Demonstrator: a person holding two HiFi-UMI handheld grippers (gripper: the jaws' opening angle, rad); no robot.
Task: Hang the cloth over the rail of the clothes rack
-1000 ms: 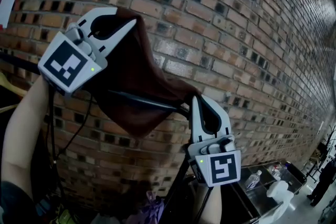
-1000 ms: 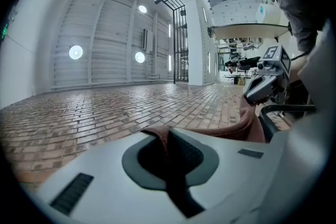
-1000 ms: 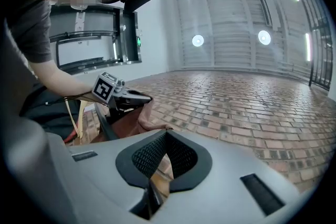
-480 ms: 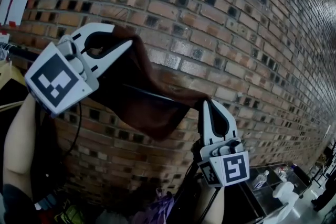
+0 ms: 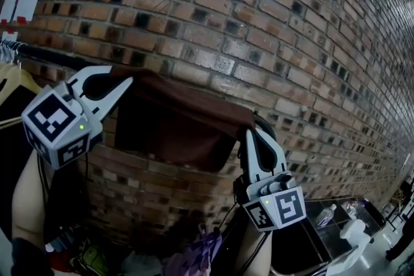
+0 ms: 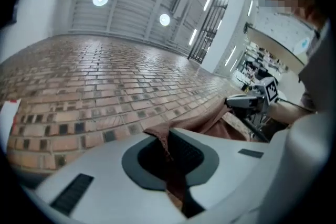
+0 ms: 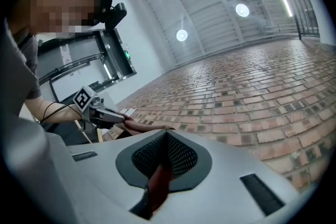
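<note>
1. Against the brick wall (image 5: 272,22), the brown cloth (image 5: 174,123) hangs stretched between your two tools, its top edge along the line of the rail (image 5: 45,55).
2. Your left tool (image 5: 121,81) is clamped tight on the cloth's left corner.
3. Your right tool (image 5: 254,131) is clamped on the opposite corner, lower down.
4. Whether the cloth rests on the rail cannot be told.
</note>
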